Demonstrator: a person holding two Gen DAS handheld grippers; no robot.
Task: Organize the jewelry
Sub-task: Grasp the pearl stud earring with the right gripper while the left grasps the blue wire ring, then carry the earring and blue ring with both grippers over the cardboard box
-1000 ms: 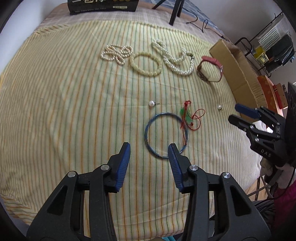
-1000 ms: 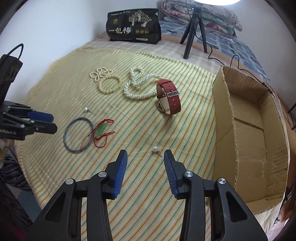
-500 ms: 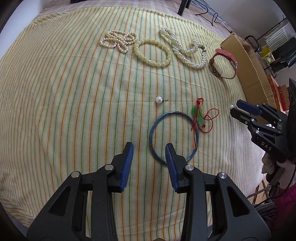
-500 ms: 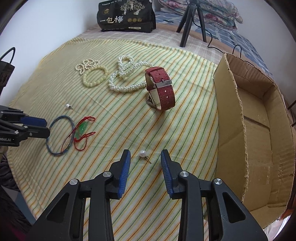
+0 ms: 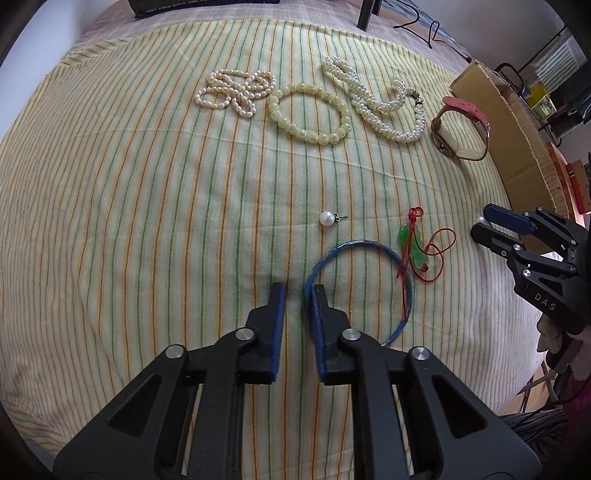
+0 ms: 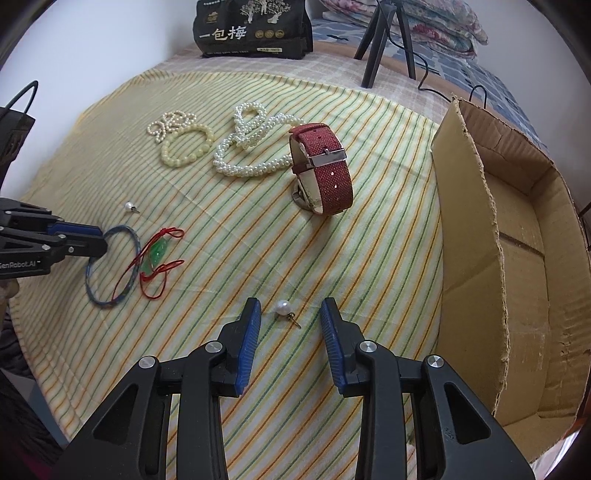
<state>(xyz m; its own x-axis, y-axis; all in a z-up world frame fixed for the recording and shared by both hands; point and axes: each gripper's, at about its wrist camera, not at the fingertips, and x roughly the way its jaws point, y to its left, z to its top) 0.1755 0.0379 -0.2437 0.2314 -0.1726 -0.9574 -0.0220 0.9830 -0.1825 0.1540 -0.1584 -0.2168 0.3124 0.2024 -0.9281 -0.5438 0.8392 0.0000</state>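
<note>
We hold the left gripper (image 5: 297,291) low over the striped cloth (image 5: 129,206), its jaws closing to a narrow gap with the near-left rim of the blue bangle (image 5: 360,286) between the pads; we cannot tell whether they press on it yet. The right gripper (image 6: 290,308) hangs just over the near pearl stud (image 6: 283,307), jaws partly open, the stud lying between the tips and touching neither. Just right of the bangle lies a green pendant (image 5: 413,245) on red cord, the cord crossing the bangle's right side. A little farther, left of the pendant, sits a second pearl stud (image 5: 327,218). Along the far part of the cloth, from left to right, lie a small pearl strand (image 5: 234,92), a pale bead bracelet (image 5: 308,112), a long white pearl necklace (image 5: 373,101) and a red watch (image 6: 321,166) standing on its edge. A cardboard box (image 6: 524,258) stands open at the cloth's right edge. Beyond the cloth we see a black bag (image 6: 253,27) and tripod (image 6: 384,40).
</note>
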